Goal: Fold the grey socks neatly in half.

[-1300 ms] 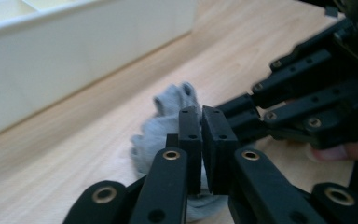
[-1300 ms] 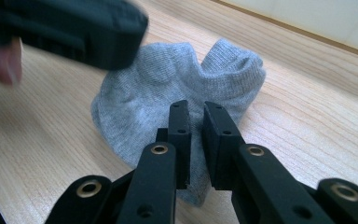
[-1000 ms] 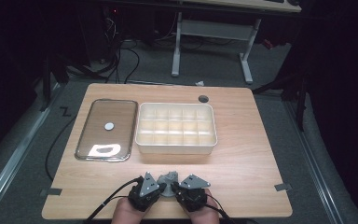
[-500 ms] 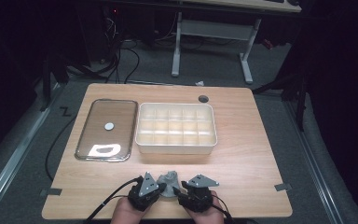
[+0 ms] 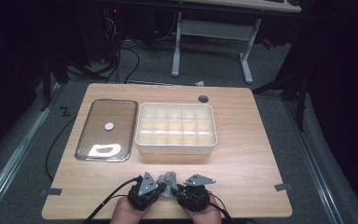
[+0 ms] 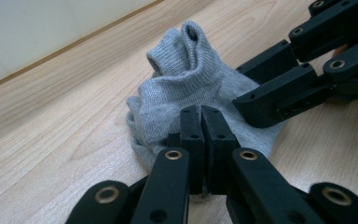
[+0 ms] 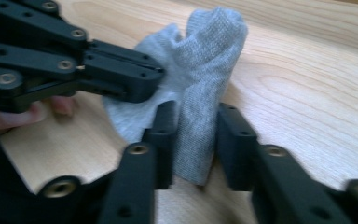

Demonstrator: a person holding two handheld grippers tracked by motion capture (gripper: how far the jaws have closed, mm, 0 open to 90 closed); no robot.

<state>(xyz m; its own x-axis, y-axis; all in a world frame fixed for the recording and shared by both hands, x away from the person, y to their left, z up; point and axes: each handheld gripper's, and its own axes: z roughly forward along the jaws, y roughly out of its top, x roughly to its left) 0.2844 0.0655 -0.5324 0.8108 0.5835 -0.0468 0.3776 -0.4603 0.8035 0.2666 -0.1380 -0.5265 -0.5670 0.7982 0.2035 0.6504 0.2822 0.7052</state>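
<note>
Two grippers, left (image 6: 200, 135) and right (image 7: 196, 140), jaws clamped on bunched grey ribbed-knit sock (image 6: 186, 88), wood-grain table (image 5: 242, 154).

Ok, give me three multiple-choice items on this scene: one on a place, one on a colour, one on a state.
1. Where does the sock lie?
A. in the divided box
B. on the table's near edge, between the grippers
C. on the clear lid

2. Its colour?
A. grey
B. red
C. black

3. How do the left gripper's jaws stand?
A. wide open
B. shut together
C. off the table

Answers: 1 B, the high view shows it between both grippers; 2 A, grey knit; 3 B, the left gripper view shows the jaws pressed together over the sock.
</note>
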